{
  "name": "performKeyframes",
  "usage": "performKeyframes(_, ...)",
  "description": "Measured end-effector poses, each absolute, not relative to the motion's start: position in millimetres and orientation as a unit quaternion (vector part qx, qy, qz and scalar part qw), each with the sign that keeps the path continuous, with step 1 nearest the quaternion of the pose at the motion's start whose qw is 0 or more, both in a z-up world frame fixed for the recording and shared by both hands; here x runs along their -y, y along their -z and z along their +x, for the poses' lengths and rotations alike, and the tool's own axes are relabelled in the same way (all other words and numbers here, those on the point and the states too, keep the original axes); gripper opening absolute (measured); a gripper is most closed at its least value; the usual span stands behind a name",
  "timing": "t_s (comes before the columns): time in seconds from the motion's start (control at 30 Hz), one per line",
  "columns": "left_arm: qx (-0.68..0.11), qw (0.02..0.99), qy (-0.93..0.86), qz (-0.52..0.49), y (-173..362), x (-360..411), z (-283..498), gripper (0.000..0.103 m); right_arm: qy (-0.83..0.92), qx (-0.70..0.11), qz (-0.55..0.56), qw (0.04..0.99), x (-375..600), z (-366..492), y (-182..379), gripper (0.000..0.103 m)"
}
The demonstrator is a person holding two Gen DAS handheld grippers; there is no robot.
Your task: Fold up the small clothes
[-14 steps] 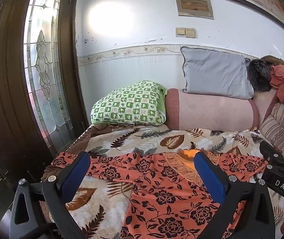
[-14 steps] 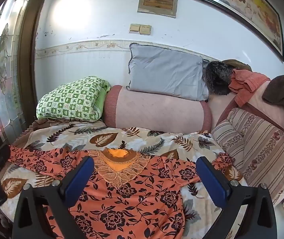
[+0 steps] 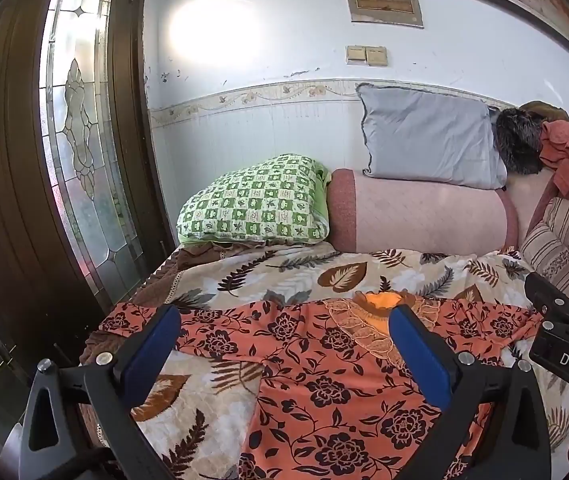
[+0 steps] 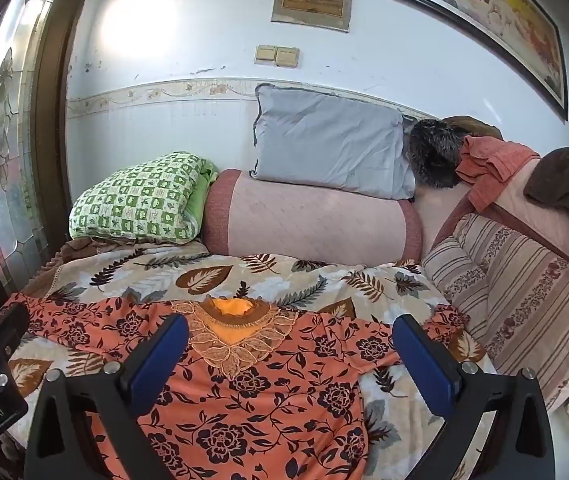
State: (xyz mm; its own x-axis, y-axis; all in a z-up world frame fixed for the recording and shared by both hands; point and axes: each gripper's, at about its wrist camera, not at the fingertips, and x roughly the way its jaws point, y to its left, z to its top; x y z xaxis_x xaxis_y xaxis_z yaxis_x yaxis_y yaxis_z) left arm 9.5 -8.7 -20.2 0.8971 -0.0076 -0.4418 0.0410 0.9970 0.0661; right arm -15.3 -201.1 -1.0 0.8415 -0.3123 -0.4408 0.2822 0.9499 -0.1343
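An orange shirt with dark flowers [image 3: 324, 364] lies spread flat on the leaf-print bedspread [image 3: 324, 272], its lace neckline [image 3: 368, 320] toward the pillows and both sleeves stretched out. It also shows in the right wrist view [image 4: 252, 392]. My left gripper [image 3: 284, 336] is open and empty, held above the shirt's left half. My right gripper [image 4: 290, 344] is open and empty, above the shirt's right half; its body shows at the right edge of the left wrist view [image 3: 564, 332].
A green checked pillow [image 3: 252, 204], a pink bolster [image 3: 424, 216] and a grey pillow [image 3: 428, 140] lie along the far wall. A striped cushion [image 4: 516, 292] and heaped clothes [image 4: 492, 164] stand at the right. A wooden door with glass [image 3: 76, 140] borders the left.
Both grippers have stayed nearly still; the view has shifted only slightly. The shirt has not moved.
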Motion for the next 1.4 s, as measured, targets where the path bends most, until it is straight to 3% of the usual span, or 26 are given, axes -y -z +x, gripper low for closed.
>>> performKeyframes(1.4,-0.241,0.97,-0.003,0.042,21,8,16,0.103,0.152,-0.254,-0.029,0.955,195,-5,8,0.103)
